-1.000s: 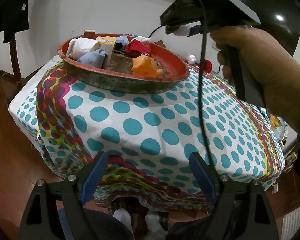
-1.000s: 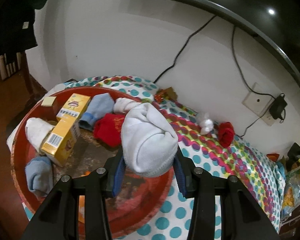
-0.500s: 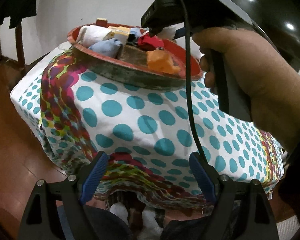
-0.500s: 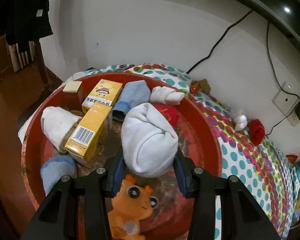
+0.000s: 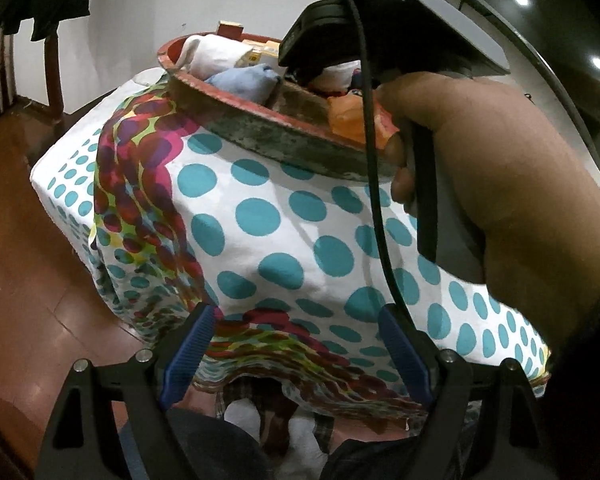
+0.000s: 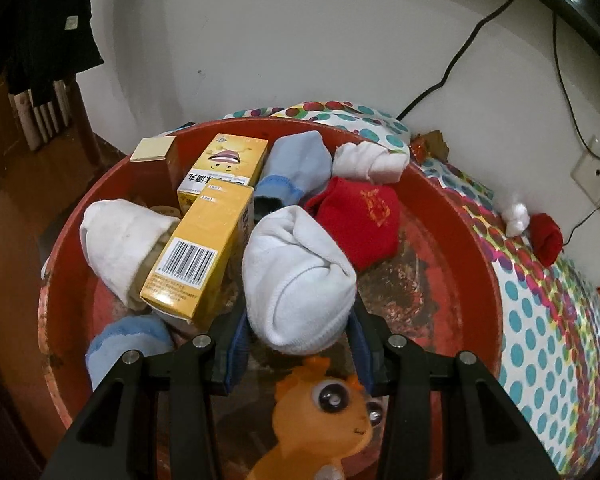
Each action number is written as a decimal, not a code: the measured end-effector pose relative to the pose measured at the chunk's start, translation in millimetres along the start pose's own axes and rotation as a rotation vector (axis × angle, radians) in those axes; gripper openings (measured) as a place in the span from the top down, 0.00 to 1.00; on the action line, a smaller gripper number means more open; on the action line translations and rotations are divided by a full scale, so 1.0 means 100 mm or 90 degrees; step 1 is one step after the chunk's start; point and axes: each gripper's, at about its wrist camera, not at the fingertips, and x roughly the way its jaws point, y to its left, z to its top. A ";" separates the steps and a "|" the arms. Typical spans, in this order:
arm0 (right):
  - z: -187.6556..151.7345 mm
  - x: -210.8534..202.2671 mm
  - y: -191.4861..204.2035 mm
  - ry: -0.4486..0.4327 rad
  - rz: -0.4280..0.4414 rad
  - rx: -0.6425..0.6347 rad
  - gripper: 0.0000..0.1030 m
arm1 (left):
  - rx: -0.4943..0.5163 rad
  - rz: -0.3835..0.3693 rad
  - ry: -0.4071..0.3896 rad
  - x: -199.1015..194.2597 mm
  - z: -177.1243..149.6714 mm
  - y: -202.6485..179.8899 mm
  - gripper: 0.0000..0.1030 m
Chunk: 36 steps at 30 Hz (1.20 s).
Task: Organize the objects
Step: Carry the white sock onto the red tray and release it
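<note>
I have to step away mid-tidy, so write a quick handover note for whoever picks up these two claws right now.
Right claw: shut on a rolled white sock, held over the red basin.
Left claw: open, empty, over the dotted tablecloth.
In the basin: yellow boxes, other socks, orange toy.
Left: release this sock; a red sock and a small white bundle lie outside on the cloth.

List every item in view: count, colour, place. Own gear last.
Round tray: one, red, on dotted tablecloth.
Rolled white socks: three; one in right hand-held gripper, one tray's left, one on far rim.
Blue socks: two; far, near-left.
Red sock: one, in tray.
Yellow cartons: two, in tray.
Orange toy: one, near edge.
Right hand-held gripper: shut on sock.
Left hand-held gripper: open, empty.
</note>
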 end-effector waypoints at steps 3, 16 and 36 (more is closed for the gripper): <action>-0.03 0.03 0.00 0.007 0.005 0.001 0.60 | 0.000 0.003 0.006 0.02 -0.01 0.00 0.17; -0.11 0.16 -0.10 0.033 -0.001 0.015 0.59 | 0.001 0.008 0.008 0.02 0.00 0.01 0.17; -0.27 -0.95 -0.39 -0.104 -0.088 -0.021 0.01 | 0.093 0.081 -0.003 0.02 -0.18 -0.27 0.16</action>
